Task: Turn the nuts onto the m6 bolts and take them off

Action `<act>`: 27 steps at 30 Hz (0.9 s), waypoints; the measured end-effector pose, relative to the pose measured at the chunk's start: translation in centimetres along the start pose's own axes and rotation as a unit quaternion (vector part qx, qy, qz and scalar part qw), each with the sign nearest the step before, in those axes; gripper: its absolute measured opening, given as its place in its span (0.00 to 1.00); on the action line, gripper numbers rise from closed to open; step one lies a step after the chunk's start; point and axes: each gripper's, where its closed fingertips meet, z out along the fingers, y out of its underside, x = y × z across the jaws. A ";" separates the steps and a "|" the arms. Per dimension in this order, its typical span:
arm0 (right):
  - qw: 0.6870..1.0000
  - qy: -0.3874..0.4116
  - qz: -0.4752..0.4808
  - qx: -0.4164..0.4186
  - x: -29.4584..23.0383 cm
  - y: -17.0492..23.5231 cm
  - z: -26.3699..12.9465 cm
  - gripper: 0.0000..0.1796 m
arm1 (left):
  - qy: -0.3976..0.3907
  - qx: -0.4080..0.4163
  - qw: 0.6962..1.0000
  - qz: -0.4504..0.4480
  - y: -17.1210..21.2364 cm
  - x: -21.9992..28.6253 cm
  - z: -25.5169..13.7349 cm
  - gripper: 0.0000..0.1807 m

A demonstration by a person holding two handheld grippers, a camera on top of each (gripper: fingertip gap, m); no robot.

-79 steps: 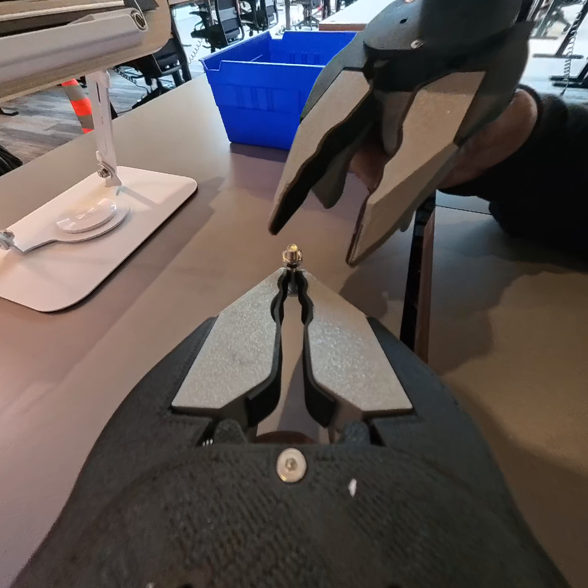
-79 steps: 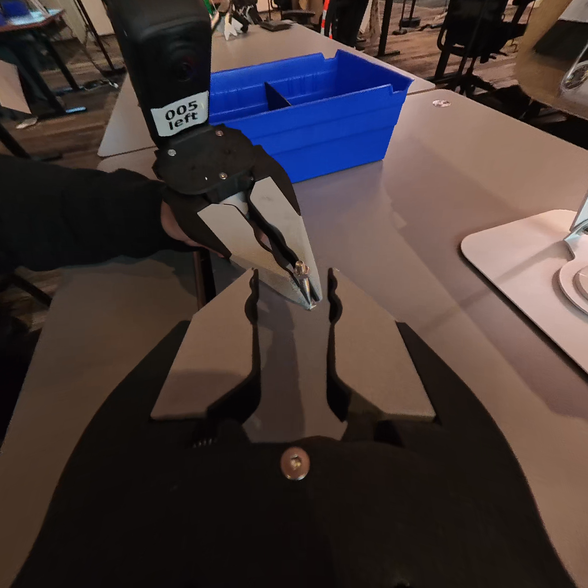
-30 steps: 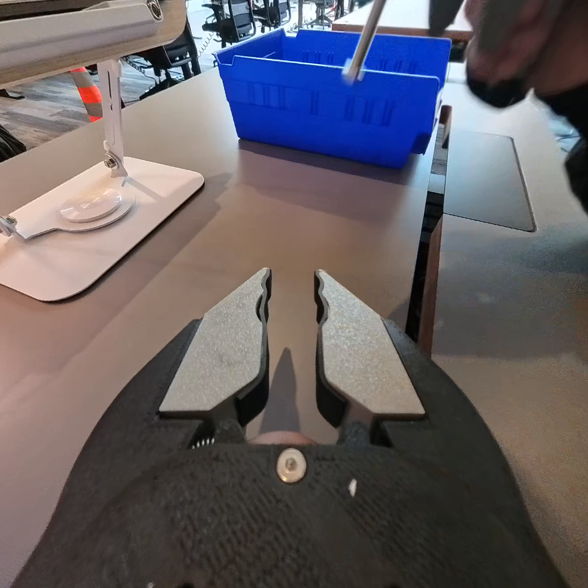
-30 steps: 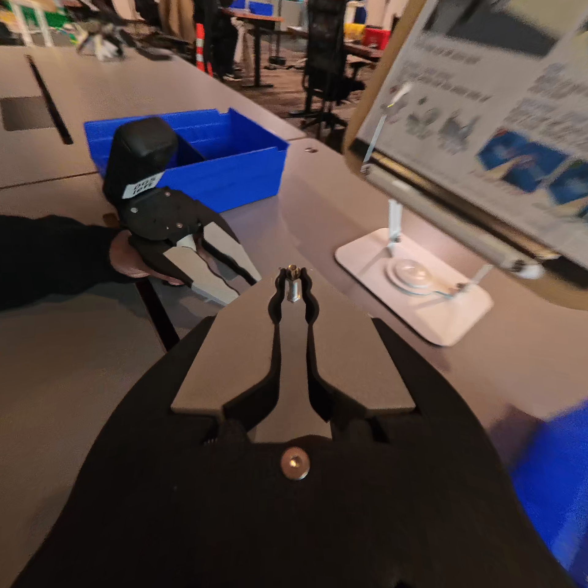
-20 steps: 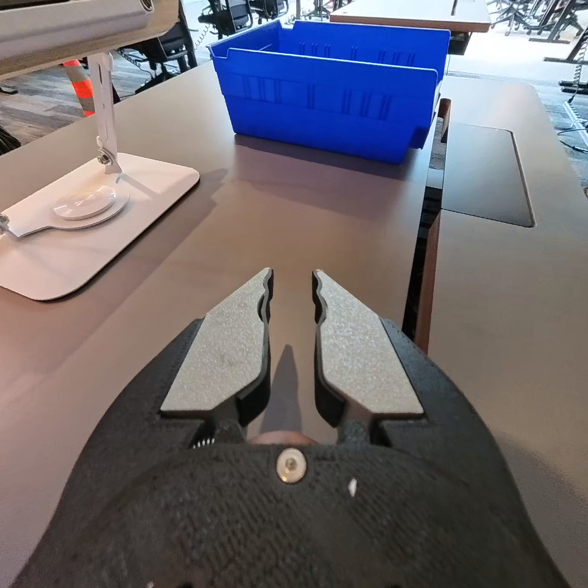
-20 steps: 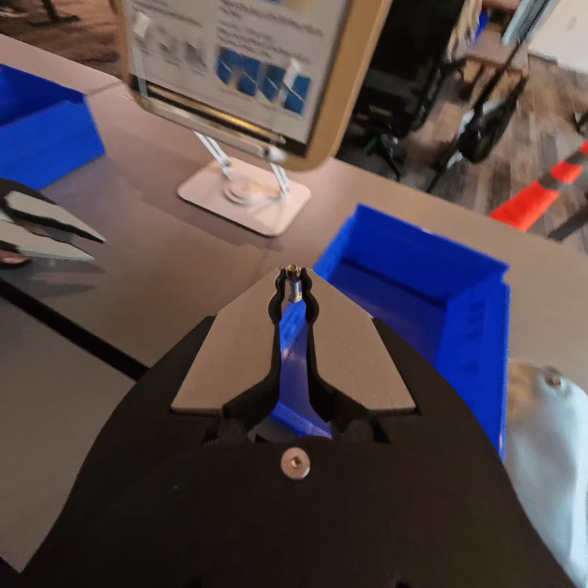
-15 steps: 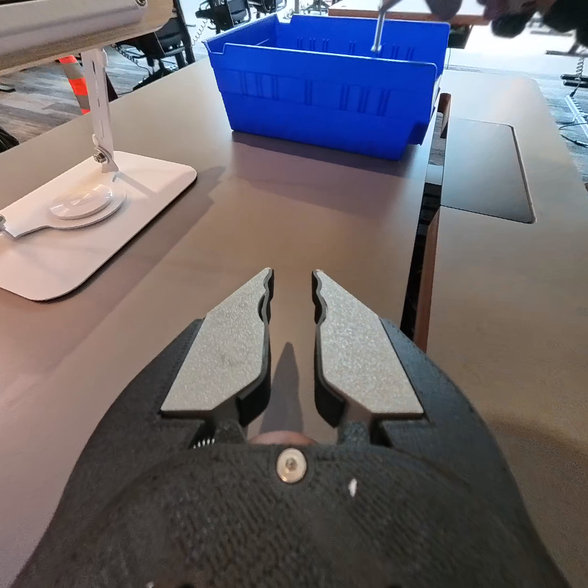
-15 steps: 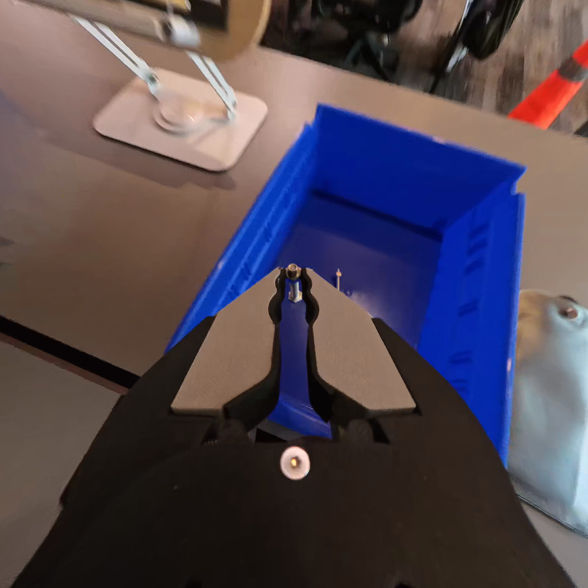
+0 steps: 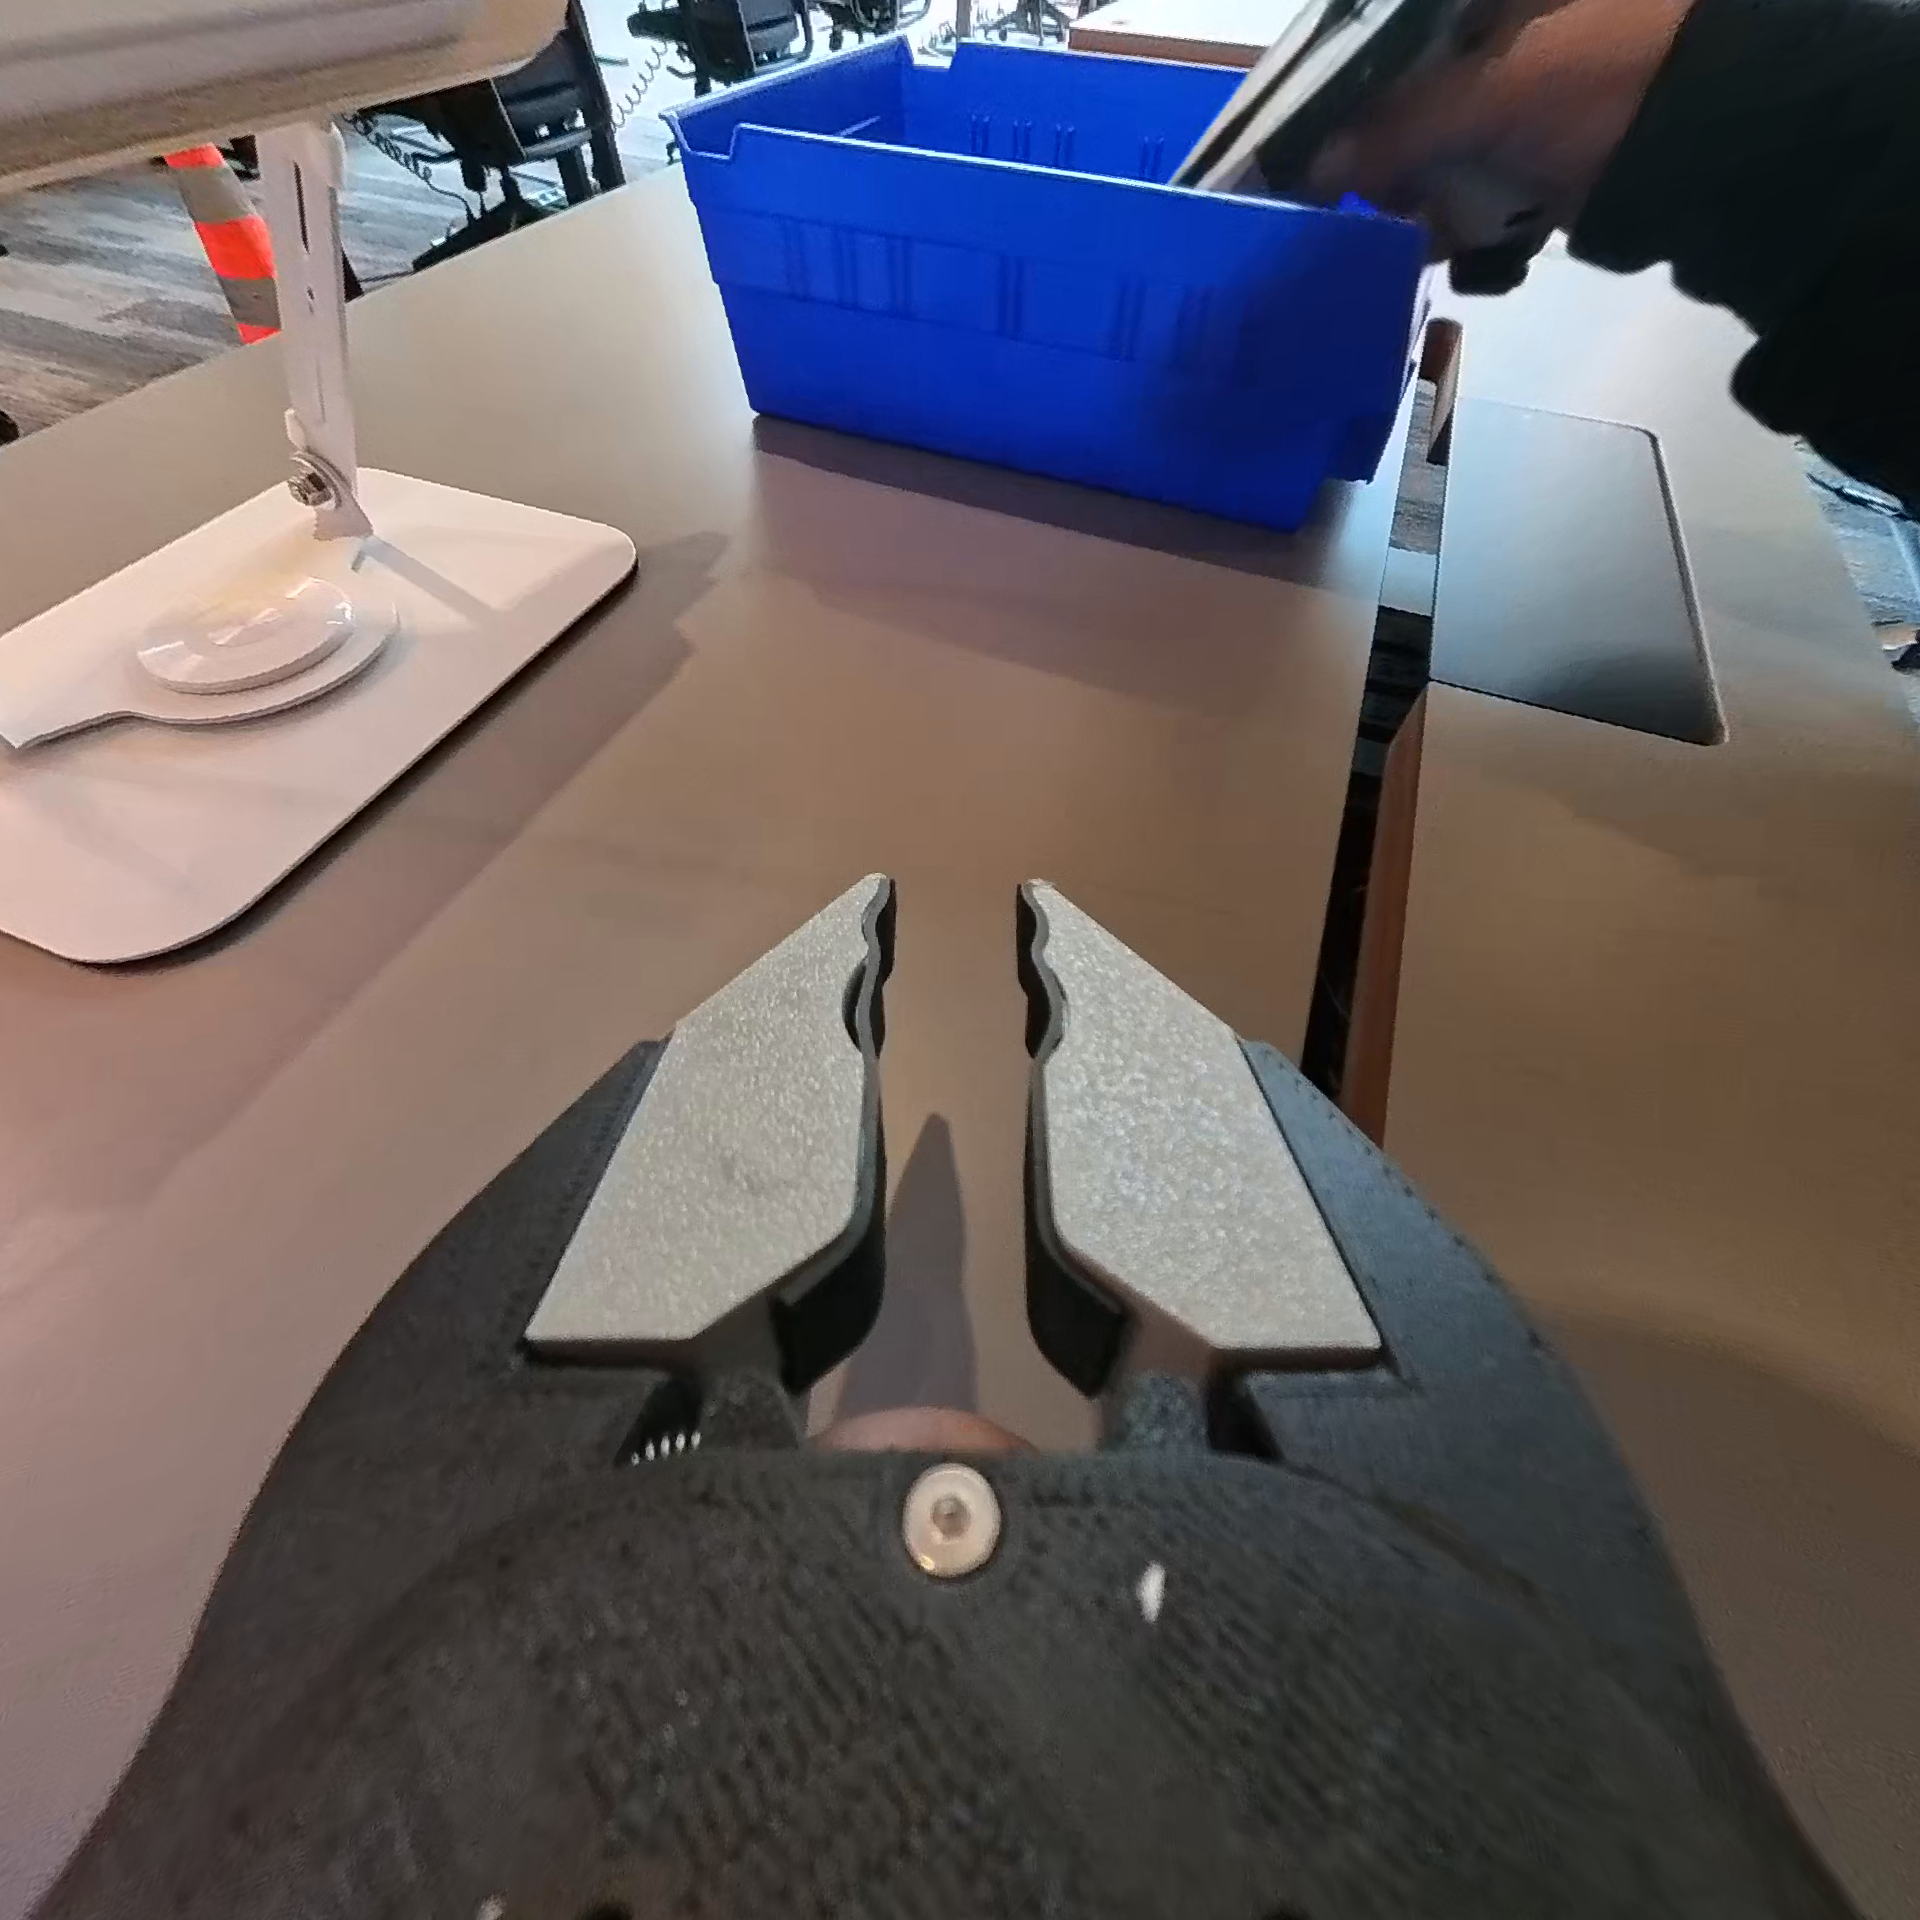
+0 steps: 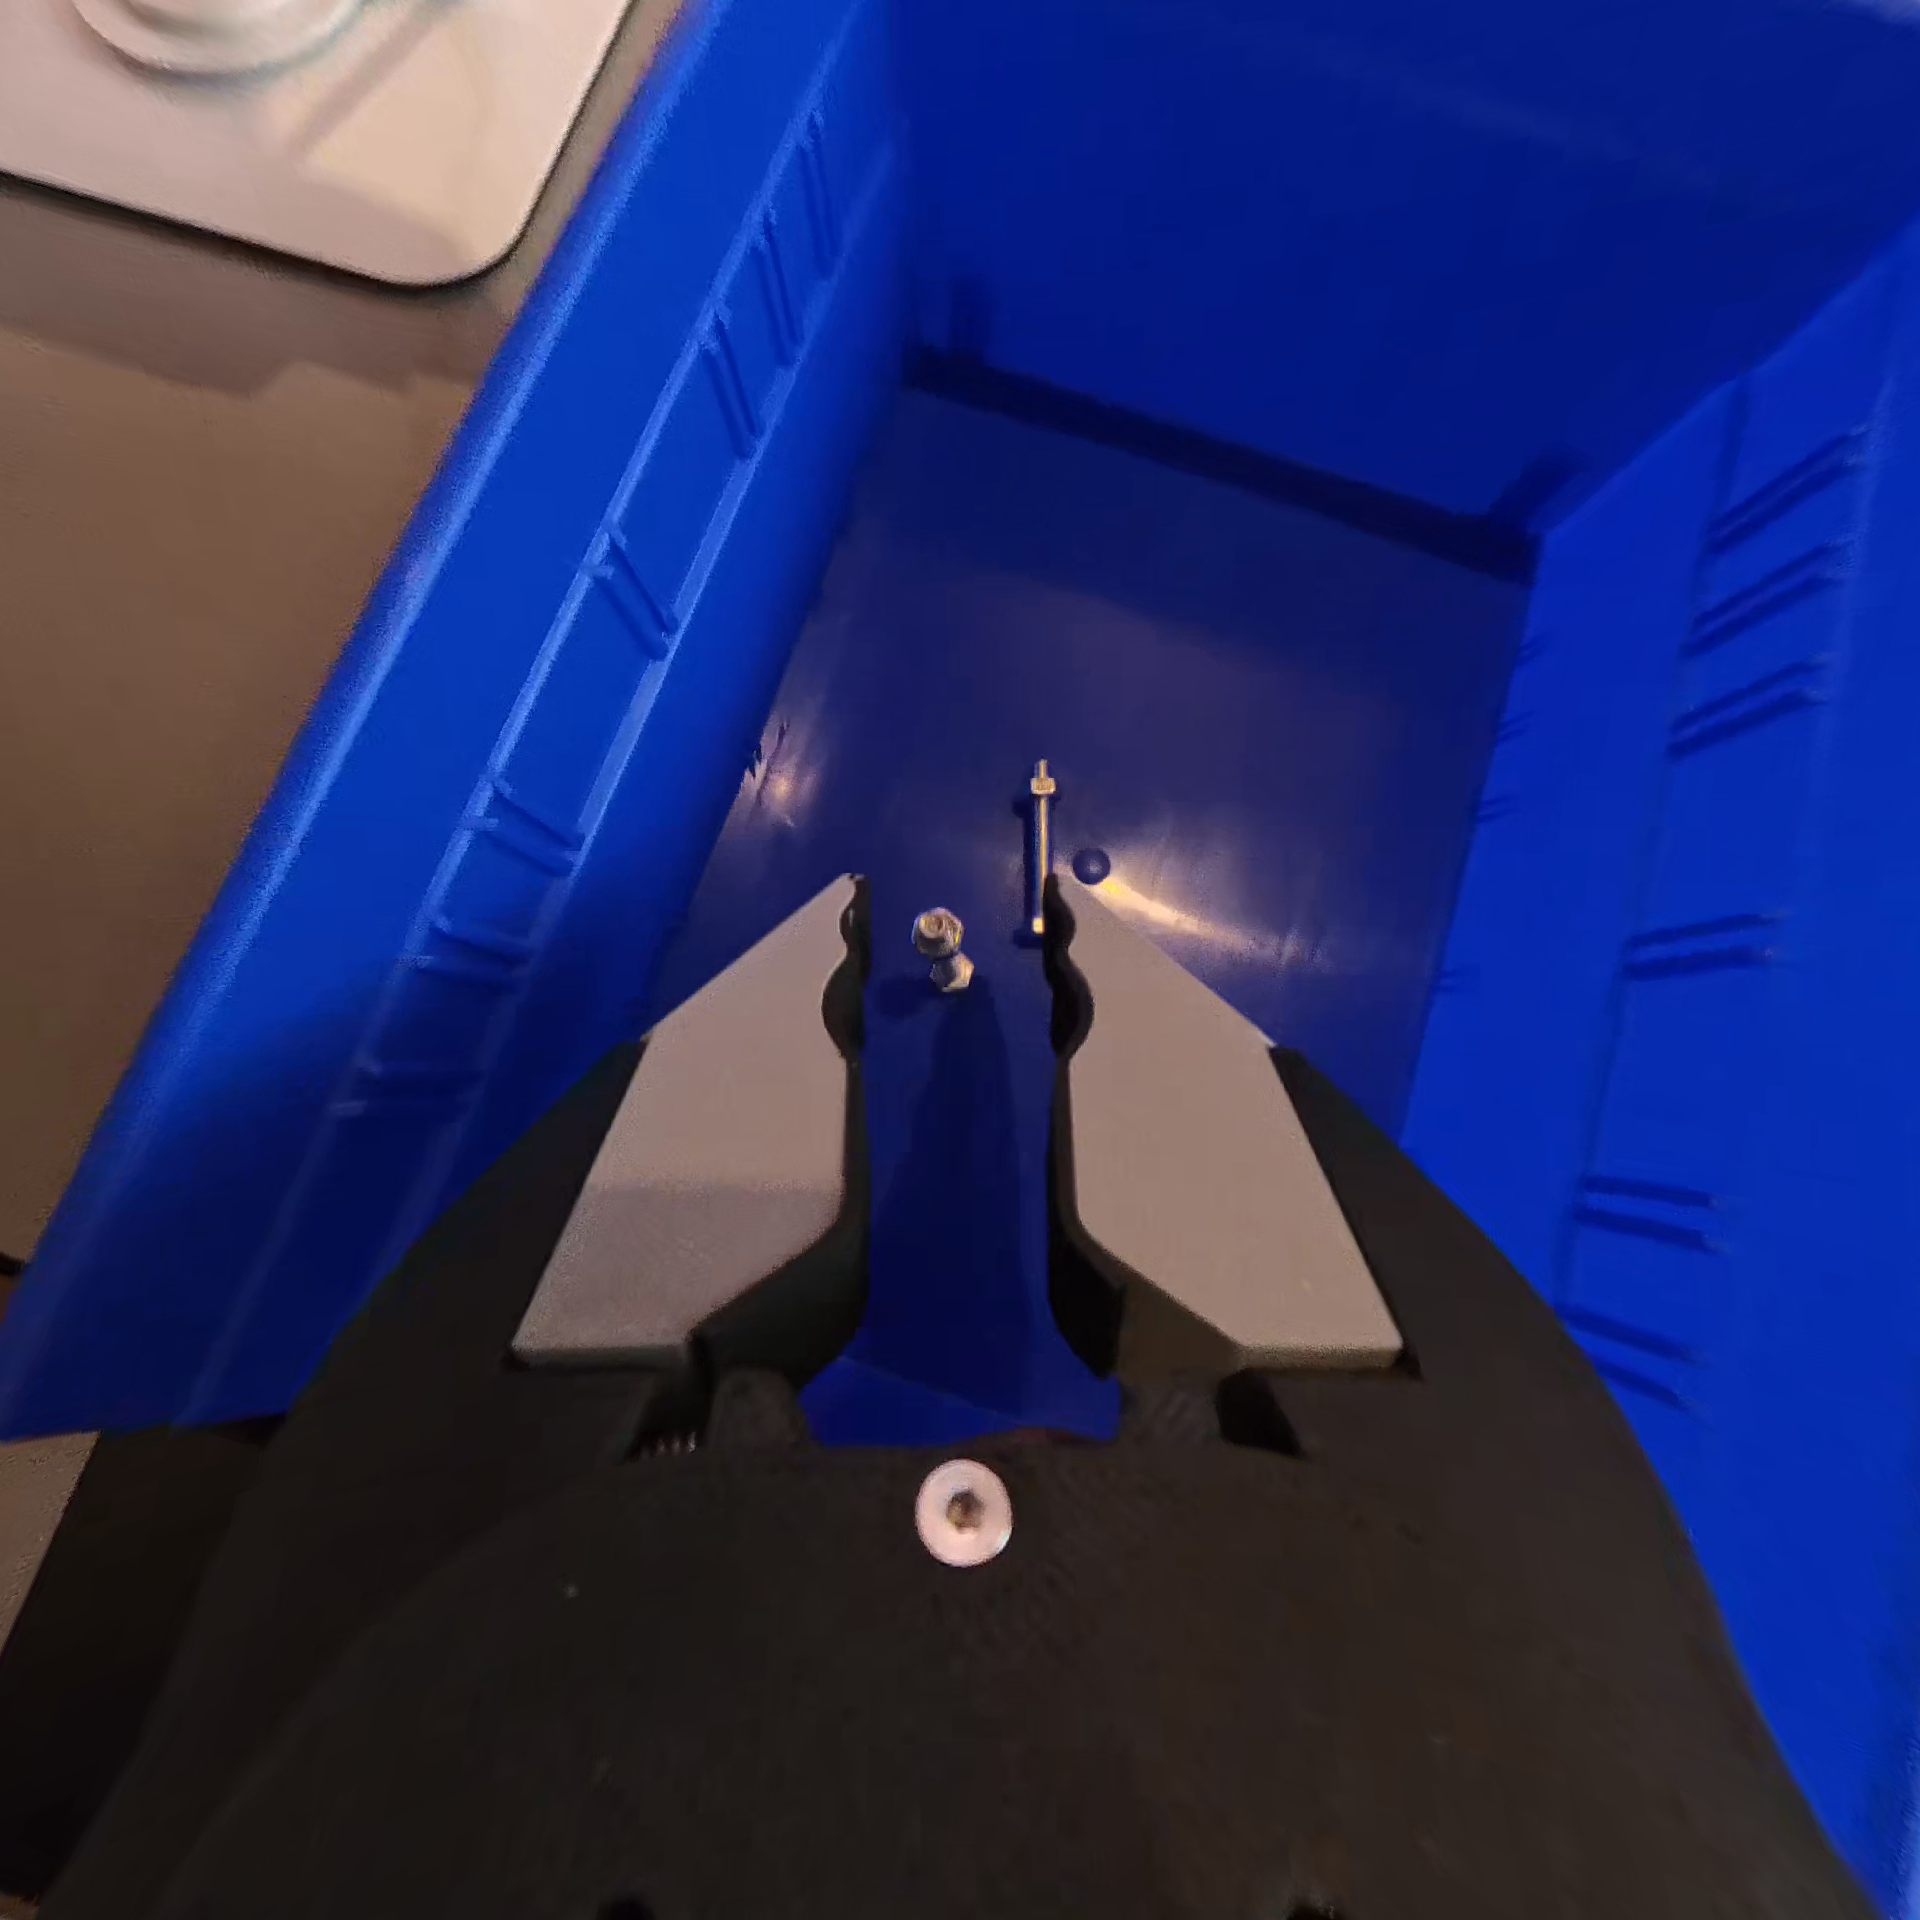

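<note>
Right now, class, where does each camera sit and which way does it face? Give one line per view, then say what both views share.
Left wrist view: rides the left hand-held gripper, low over the brown table, facing the blue bin; its open fingers show, and a sleeved hand beyond.
Right wrist view: rides the right hand-held gripper, tilted down into the bin; open fingers frame a short bolt with nut beside a thin long bolt.
Shared: the bin and the white stand base.
</note>
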 end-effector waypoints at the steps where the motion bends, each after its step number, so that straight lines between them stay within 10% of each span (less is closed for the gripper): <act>1: 1.000 -0.001 0.001 0.010 0.0 -0.4 -0.4 0.17 | 0.000 -0.001 1.000 0.000 0.0 0.0 0.0 0.11; 18: 0.958 -0.118 -0.074 0.249 -13.8 -12.2 -11.1 0.16 | -0.003 -0.004 1.000 0.008 0.1 0.1 0.1 0.11; 27: 0.934 -0.220 -0.131 0.249 -27.5 -12.0 -3.8 0.25 | -0.002 -0.005 1.000 0.004 0.2 0.1 0.0 0.11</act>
